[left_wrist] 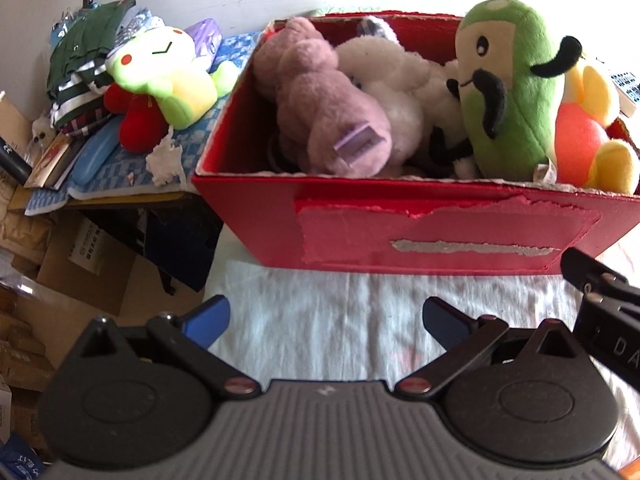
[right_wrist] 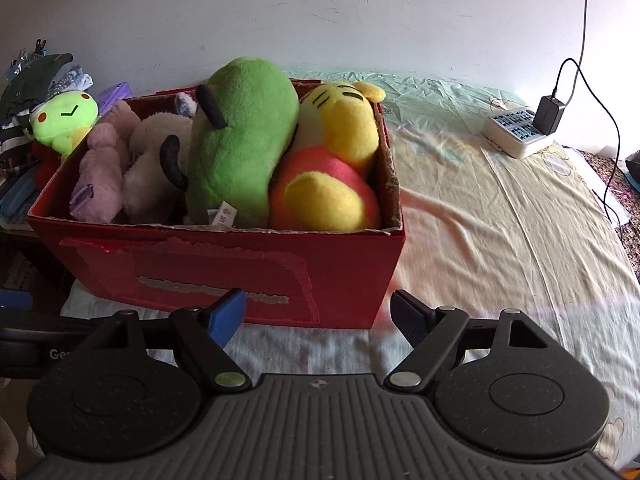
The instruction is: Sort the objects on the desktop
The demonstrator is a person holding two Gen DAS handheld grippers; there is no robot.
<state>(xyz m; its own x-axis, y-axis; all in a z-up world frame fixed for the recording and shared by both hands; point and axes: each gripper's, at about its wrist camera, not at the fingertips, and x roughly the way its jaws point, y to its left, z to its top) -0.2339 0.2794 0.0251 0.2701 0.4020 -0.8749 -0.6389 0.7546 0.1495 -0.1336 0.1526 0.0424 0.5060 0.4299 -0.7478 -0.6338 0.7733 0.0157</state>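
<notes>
Box: your torn red cardboard box (right_wrist: 224, 276) sits on the pale bedsheet (right_wrist: 500, 224).
Toys: it holds a mauve plush (left_wrist: 324, 120), a white fluffy plush (left_wrist: 384, 80), a green moustached plush (right_wrist: 240, 148) and a yellow-and-red bear plush (right_wrist: 332, 176).
Left claw (left_wrist: 326, 322): spread, holding nothing, just before your box.
Right claw (right_wrist: 318, 316): spread, holding nothing, near the box front.
Beside: a lime frog plush (left_wrist: 168, 76) lies on the cluttered side shelf.
</notes>
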